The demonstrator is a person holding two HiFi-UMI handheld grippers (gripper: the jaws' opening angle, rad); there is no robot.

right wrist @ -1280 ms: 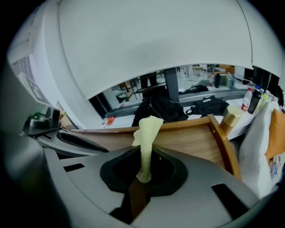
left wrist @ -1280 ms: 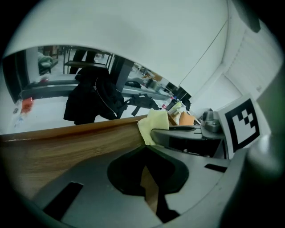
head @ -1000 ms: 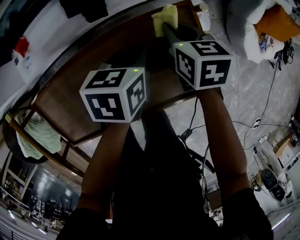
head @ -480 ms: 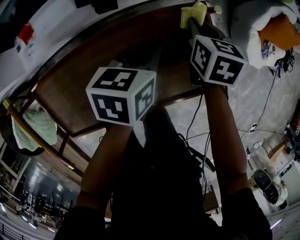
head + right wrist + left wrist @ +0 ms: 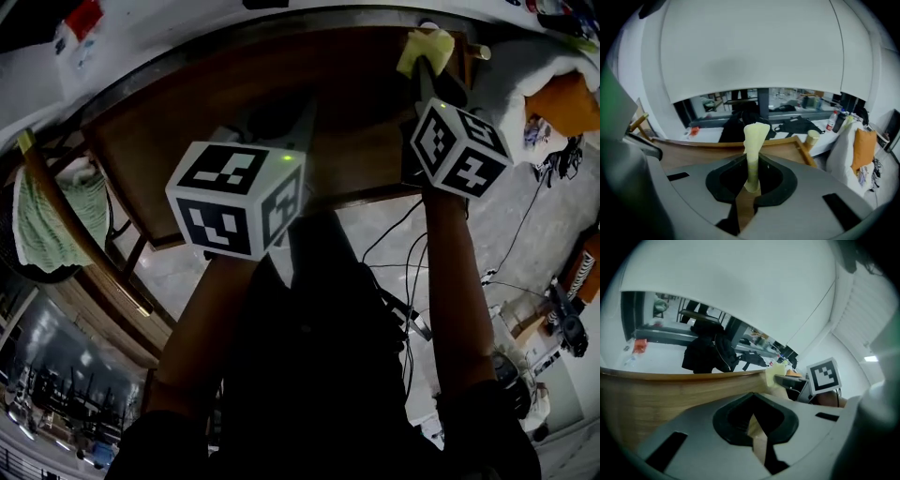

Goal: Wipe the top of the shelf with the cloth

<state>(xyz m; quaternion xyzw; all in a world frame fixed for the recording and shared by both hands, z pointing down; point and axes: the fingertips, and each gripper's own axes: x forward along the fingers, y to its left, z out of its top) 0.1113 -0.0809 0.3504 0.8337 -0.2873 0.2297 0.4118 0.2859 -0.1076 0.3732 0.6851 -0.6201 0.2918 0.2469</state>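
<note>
Right gripper [image 5: 751, 187] has its jaws clamped tight on a pale yellow folded cloth [image 5: 754, 133]. The cloth sticks up past the fingertips, over the brown wooden shelf top [image 5: 178, 131]. Left gripper [image 5: 757, 430] is pinched together on nothing, with the shelf edge just ahead of its tips. The label on the small red-capped bottle [image 5: 830, 121] further back is too tiny to read.

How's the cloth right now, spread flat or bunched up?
Bunched: the right tongs are shut on the cloth, squeezing it into a narrow strip.
</note>
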